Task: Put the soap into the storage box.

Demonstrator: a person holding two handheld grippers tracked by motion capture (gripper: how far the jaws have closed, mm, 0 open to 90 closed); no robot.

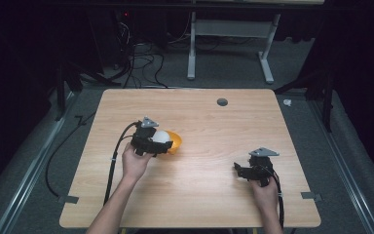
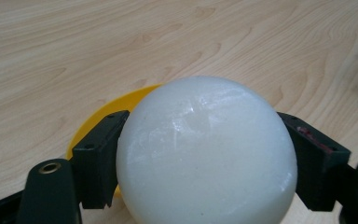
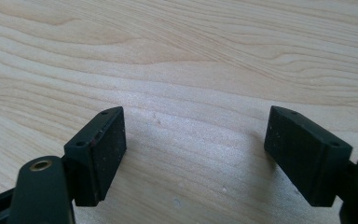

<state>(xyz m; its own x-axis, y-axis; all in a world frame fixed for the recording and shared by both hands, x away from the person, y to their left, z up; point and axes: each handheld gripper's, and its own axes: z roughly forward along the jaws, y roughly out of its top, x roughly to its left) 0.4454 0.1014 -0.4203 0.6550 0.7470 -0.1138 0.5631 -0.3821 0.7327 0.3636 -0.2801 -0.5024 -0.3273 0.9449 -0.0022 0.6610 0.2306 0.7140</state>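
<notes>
A white ball (image 2: pixel 205 149) sits between the jaws of my left gripper (image 1: pixel 161 140), which is shut on it, both pads pressed against its sides. Behind and under the ball lies an orange-yellow bowl (image 1: pixel 176 141) on the wooden table (image 1: pixel 199 195); the bowl's rim (image 2: pixel 98 114) curves out to the left of the ball. My right gripper (image 1: pixel 239 170) rests low over the table at the right, its jaws wide apart and bare wood between its pads (image 3: pixel 109 149).
A small dark round disc (image 1: pixel 222 102) lies near the table's far edge. Cables trail from both grippers toward the table's front. Beyond the table stand a white desk frame (image 1: pixel 233 44) and tangled cables on the floor.
</notes>
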